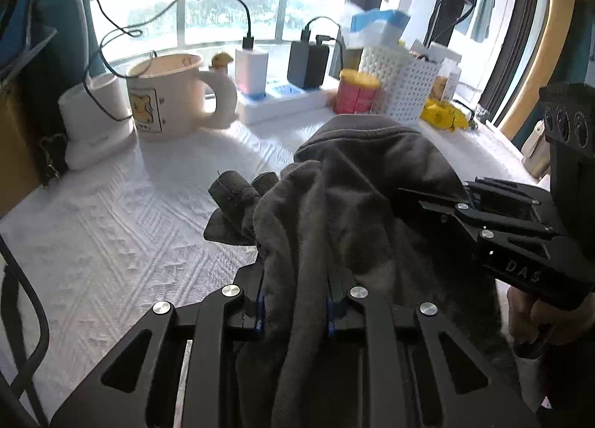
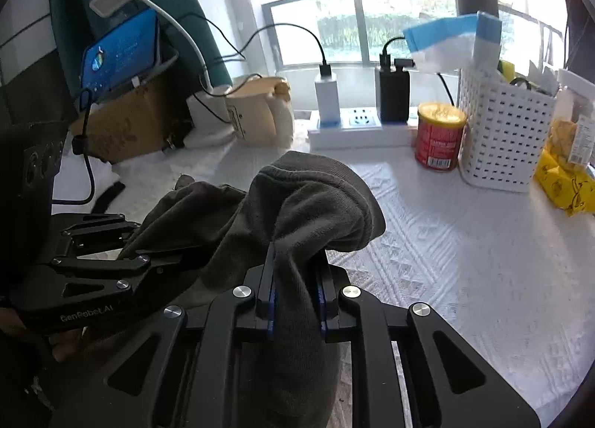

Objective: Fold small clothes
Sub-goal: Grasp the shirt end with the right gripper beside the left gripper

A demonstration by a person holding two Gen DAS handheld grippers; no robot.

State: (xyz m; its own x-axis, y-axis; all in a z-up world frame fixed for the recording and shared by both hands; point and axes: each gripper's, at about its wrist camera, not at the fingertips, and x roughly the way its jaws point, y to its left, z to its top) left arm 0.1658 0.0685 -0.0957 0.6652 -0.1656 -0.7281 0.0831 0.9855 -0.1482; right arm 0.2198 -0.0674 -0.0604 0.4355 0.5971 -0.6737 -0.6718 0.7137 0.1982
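Nearest, the left claw (image 1: 297,301) is pinching the grey cloth (image 1: 357,182), and the right claw (image 2: 297,301) is pinching its other bunched edge. The cloth is hanging between them, lifted above the desk (image 1: 122,227), its length stretching away toward the mug (image 1: 163,96).

Soft matt grey knit garment (image 2: 297,204), matt black left gripper (image 1: 297,301) with shiny metal rivets, white embossed textured table cover (image 1: 111,227), glossy cream ceramic mug (image 1: 167,96) upper left, perforated white plastic basket (image 2: 502,130), brown cardboard box (image 2: 130,123) at left
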